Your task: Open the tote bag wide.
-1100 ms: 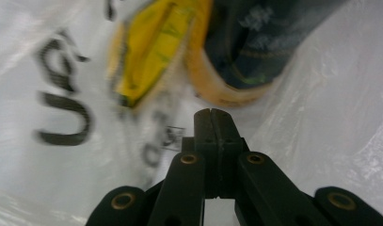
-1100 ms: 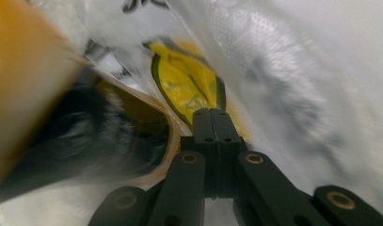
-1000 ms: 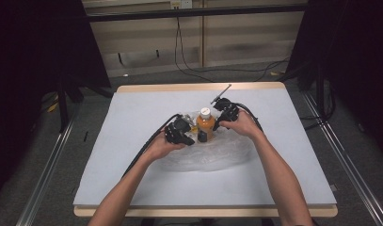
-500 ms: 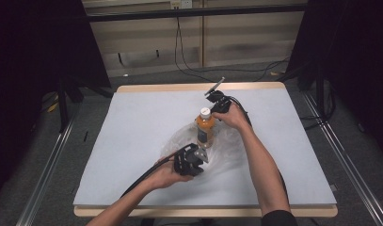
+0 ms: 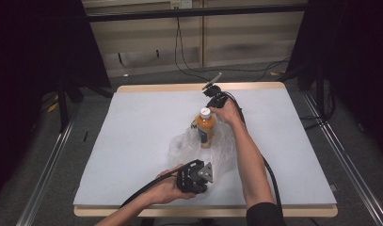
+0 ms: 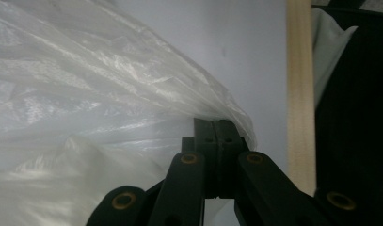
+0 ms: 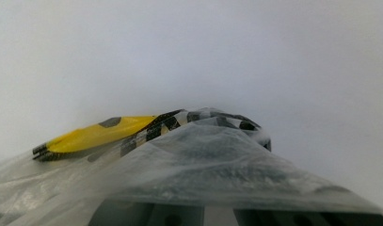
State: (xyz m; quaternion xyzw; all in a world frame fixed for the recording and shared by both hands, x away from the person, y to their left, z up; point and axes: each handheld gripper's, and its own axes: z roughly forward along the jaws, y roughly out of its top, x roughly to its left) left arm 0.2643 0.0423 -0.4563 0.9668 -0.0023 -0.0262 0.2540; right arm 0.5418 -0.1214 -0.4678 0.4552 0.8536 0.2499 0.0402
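Plastic bag (image 5: 212,150): high view, clear and crumpled, spread near the middle of the table (image 5: 132,141), around the foot of one upright orange bottle (image 5: 205,127).
Left gripper (image 5: 205,173): at 6 o'clock from the bottle, closed on the bag's near edge.
Right gripper (image 5: 216,104): at 1 o'clock from the bottle, film running up to it.
Left gripper view: jaws pressed together, pinching the bag's edge (image 6: 212,123); wooden table edge (image 6: 299,94) at 3 o'clock.
Right gripper view: film (image 7: 203,160) draped over the jaws; a yellow-and-black strip (image 7: 99,134) at 10 o'clock, what it is unclear. Jaws closed on the bag.
Step, as I judge: stretching the bag mouth apart around the bottle.
Next move calls for: keeping both pinches firm without toppling the bottle.
Count: one bag, one bottle, two grippers.
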